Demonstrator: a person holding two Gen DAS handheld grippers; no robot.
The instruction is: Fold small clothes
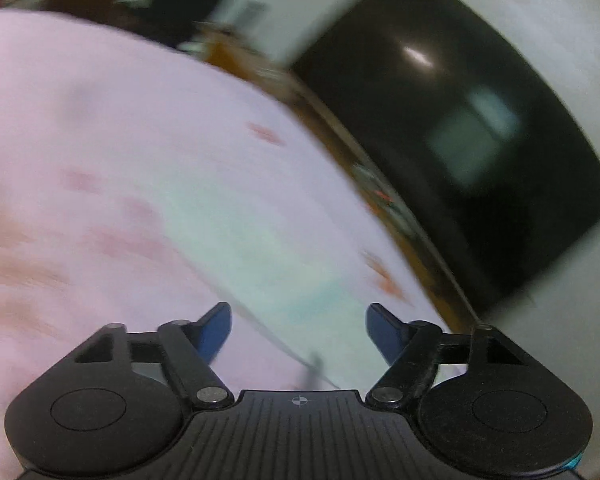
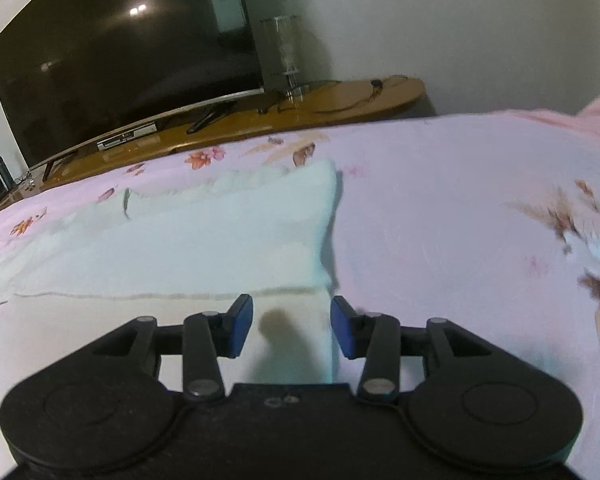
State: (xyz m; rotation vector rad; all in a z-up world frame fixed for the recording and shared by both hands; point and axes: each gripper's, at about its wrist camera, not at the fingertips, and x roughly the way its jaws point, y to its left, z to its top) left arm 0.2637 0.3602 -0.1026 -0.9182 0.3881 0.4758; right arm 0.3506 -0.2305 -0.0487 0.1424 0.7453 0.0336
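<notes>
A pale mint-white small cloth (image 2: pixel 204 236) lies flat on a pink floral bedsheet (image 2: pixel 440 208), with a folded layer whose edge runs across just ahead of my right gripper. My right gripper (image 2: pixel 292 322) is open and empty, low over the cloth's near right corner. In the left wrist view the picture is blurred by motion; the cloth (image 1: pixel 256 240) shows as a pale patch on the sheet (image 1: pixel 100 120). My left gripper (image 1: pixel 299 326) is open and empty above the cloth's near edge.
A large dark TV (image 2: pixel 120 48) stands on a wooden cabinet (image 2: pixel 340 96) beyond the bed, with a glass lamp (image 2: pixel 284 52), a set-top box (image 2: pixel 126 136) and cables. The TV (image 1: pixel 452 128) also shows in the left wrist view.
</notes>
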